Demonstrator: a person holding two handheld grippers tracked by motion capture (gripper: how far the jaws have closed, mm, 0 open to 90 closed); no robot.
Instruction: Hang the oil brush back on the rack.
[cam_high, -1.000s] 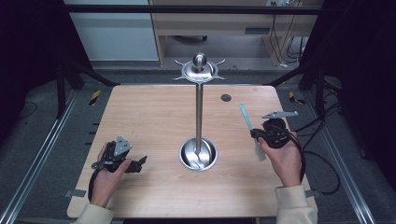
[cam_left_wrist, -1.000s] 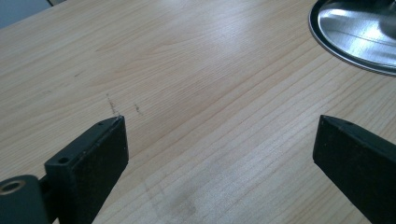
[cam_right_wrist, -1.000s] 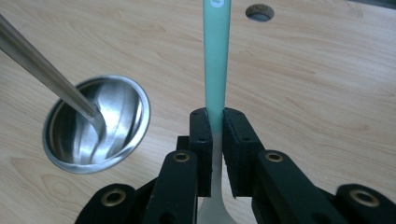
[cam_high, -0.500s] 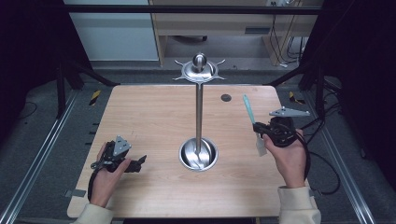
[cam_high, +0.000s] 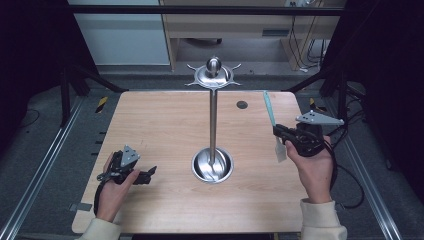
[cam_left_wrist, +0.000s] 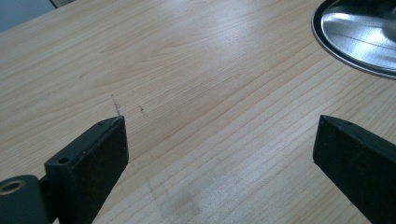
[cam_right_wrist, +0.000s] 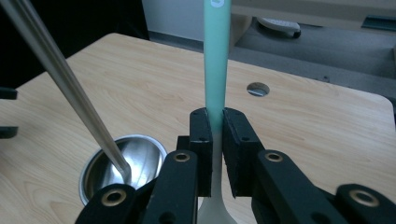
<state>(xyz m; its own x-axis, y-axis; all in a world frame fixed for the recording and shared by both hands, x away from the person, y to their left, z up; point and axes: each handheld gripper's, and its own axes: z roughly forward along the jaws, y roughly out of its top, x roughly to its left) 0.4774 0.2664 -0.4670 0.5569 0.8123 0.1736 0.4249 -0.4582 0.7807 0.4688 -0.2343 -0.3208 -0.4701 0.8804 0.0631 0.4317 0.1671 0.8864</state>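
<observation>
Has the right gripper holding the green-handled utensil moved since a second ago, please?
Yes. The right gripper, shut on the utensil, has shifted up the high view toward the table's hole.

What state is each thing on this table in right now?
Green-handled spatula: clamped, lifted off the table.
Right gripper: fingers shut on the handle.
Left gripper: fingers open, nothing between them.
Tall steel stand with round dish base: upright, hooks bare.

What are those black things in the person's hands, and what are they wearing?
Each hand carries a black two-jaw gripper: left gripper, right gripper. Both bear a grey three-cornered plate, flat rectangular pads with screw holes, and black trailing cables. The sleeves are cream.
</observation>
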